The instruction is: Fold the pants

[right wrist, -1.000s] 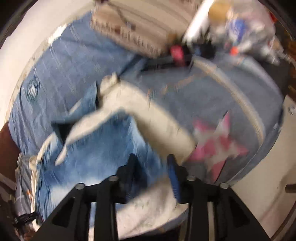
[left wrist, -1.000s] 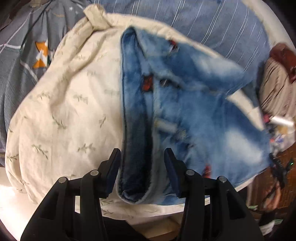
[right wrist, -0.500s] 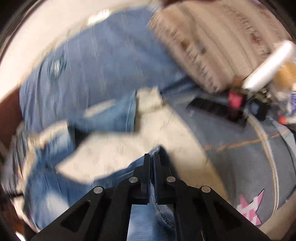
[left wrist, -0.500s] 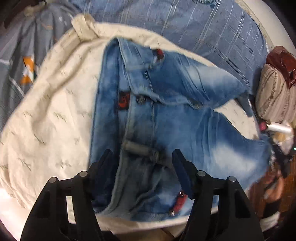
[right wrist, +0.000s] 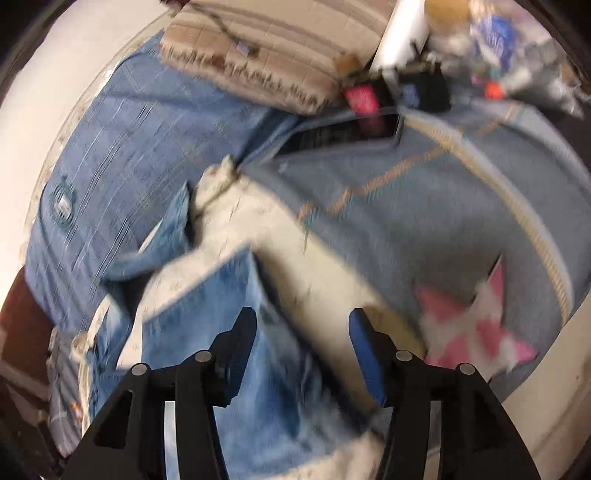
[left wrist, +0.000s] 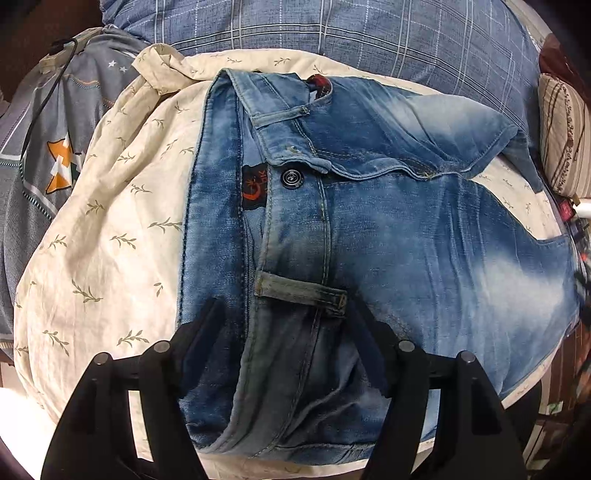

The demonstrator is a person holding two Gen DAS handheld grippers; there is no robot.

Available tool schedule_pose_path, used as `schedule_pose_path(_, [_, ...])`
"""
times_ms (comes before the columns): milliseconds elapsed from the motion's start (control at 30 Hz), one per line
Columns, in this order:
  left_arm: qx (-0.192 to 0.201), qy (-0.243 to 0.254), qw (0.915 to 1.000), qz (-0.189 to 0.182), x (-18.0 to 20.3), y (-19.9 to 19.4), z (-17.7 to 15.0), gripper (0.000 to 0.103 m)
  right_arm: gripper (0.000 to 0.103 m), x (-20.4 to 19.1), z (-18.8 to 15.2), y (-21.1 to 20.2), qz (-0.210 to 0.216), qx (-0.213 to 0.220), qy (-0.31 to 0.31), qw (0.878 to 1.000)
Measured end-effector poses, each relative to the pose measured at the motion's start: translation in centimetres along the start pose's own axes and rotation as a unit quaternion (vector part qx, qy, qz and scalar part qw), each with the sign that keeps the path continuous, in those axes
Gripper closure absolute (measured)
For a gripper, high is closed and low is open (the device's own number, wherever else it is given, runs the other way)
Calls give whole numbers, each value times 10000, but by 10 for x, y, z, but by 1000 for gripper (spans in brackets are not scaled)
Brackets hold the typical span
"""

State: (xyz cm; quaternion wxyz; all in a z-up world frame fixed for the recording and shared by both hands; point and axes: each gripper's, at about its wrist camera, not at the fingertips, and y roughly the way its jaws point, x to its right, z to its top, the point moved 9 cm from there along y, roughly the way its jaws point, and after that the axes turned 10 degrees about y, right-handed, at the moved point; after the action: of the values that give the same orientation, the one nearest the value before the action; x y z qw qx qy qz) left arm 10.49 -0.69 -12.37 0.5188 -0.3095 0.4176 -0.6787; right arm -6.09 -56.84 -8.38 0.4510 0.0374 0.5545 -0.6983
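Observation:
Faded blue jeans (left wrist: pixel 406 221) lie on a cream leaf-print cloth (left wrist: pixel 110 221), waistband toward me, one leg folded across the top. My left gripper (left wrist: pixel 284 314) hovers low over the waistband near a belt loop. Its jaws are opening, with denim lying between the fingers and not pinched. In the blurred right wrist view, the jeans (right wrist: pixel 229 306) and the cream cloth (right wrist: pixel 314 280) lie below my right gripper (right wrist: pixel 301 317). Its jaws are opening, and the blue pads stand apart over the fabric without pressing on it.
Blue plaid bedding (left wrist: pixel 332 29) lies behind the jeans. A grey quilt with an orange star (left wrist: pixel 55 166) is at left, and its pink star (right wrist: pixel 472 325) shows in the right wrist view. A striped cushion (left wrist: pixel 561 136) sits at the right edge. Clutter (right wrist: pixel 498 37) crowds the bedside.
My left gripper spread wider and came closer over the waistband. My right gripper went from apart to fully shut and is apart again; its view swung across the bed.

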Motion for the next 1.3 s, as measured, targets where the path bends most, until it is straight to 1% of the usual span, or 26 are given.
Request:
schedule_pose_path(33, [1,-28,10000,6,-2,-1,0,33,90,-2,-5,0,-112,-27,-201,9997])
schedule_pose_path(67, [-17,-62,10000,-11,-2,-2,0,33,95,-4,-7,-10,-71,57,-341,9994])
schedule_pose_path(167, [39,-119,9998,-168,1,-7,0,33,98,-1,2,-46,197,662,-154,9975])
schedule_pose_path(233, [25,-95,9999,-64,0,-4,-3,33,103,25,6,-54,-131,801,71,9967])
schedule_pose_path(267, [18,-98,9999,-44,-1,-1,-4,33,103,49,4,-47,-708,696,105,9950])
schedule_pose_path(300, [16,-122,9999,-24,-3,2,-6,33,103,66,-1,-41,-998,497,190,9936])
schedule_pose_path(367, [21,-127,9999,-65,-3,-1,-6,33,102,81,-5,-43,-954,364,491,9936])
schedule_pose_path(400, [47,-121,9998,-116,-4,-5,-5,33,97,78,-2,-51,-757,513,549,9943])
schedule_pose_path(433, [127,-167,9996,-199,-7,-11,-3,33,97,71,2,-57,-612,636,500,9948])
schedule_pose_path(500, [292,-366,9985,-300,-16,-19,5,33,83,45,9,-59,-209,626,253,9975])
schedule_pose_path(567, [303,-626,9969,-367,-27,-21,12,33,42,16,13,-49,21,592,8,9982])
schedule_pose_path(600, [263,-797,9954,-453,-31,-20,15,33,39,3,14,-42,93,603,-166,9980])
schedule_pose_path(667, [173,-1062,9923,-620,-33,-15,14,33,40,-19,20,-29,188,593,-397,9973])
schedule_pose_path(733, [94,-1076,9920,-649,-30,-11,11,33,40,-34,23,-2,-16,490,-561,9972])
schedule_pose_path(767, [61,-1018,9930,-593,-27,-10,10,33,48,-40,19,16,-181,263,-722,9969])
schedule_pose_path(800, [74,-948,9941,-525,-24,-12,9,33,70,-48,15,25,-175,69,-900,9958])
schedule_pose_path(833, [137,-906,9945,-515,-23,-16,10,33,97,-58,11,28,-222,-27,-1157,9930])
schedule_pose_path(867, [283,-854,9946,-509,-21,-22,12,33,101,-69,11,21,-170,159,-1364,9904])
schedule_pose_path(933, [487,-775,9950,-391,-21,-27,16,33,101,-71,15,8,-218,507,-1445,9880])
schedule_pose_path(967, [475,-720,9958,-307,-20,-24,17,31,101,-61,20,7,-391,594,-1326,9886])
schedule_pose_path(1000, [404,-668,9966,-249,-20,-17,17,31,101,-40,22,17,-734,443,-1175,9894])
schedule_pose_path(1067, [19,-557,9983,-142,-18,9,11,31,101,-19,17,31,-979,144,-1065,9894])
schedule_pose_path(1100, [-75,-537,9985,-113,-18,19,9,31,100,-19,19,25,-814,267,-981,9915])
schedule_pose_path(1167, [80,-553,9983,-162,-19,12,11,31,99,-22,21,17,-759,317,-874,9928])
schedule_pose_path(1267, [224,-854,9938,-677,-29,-5,23,31,94,-43,32,3,-412,547,-774,9946])
schedule_pose_path(1300, [319,-1049,9913,-730,-39,-10,34,31,94,-58,36,5,-101,475,-700,9964])
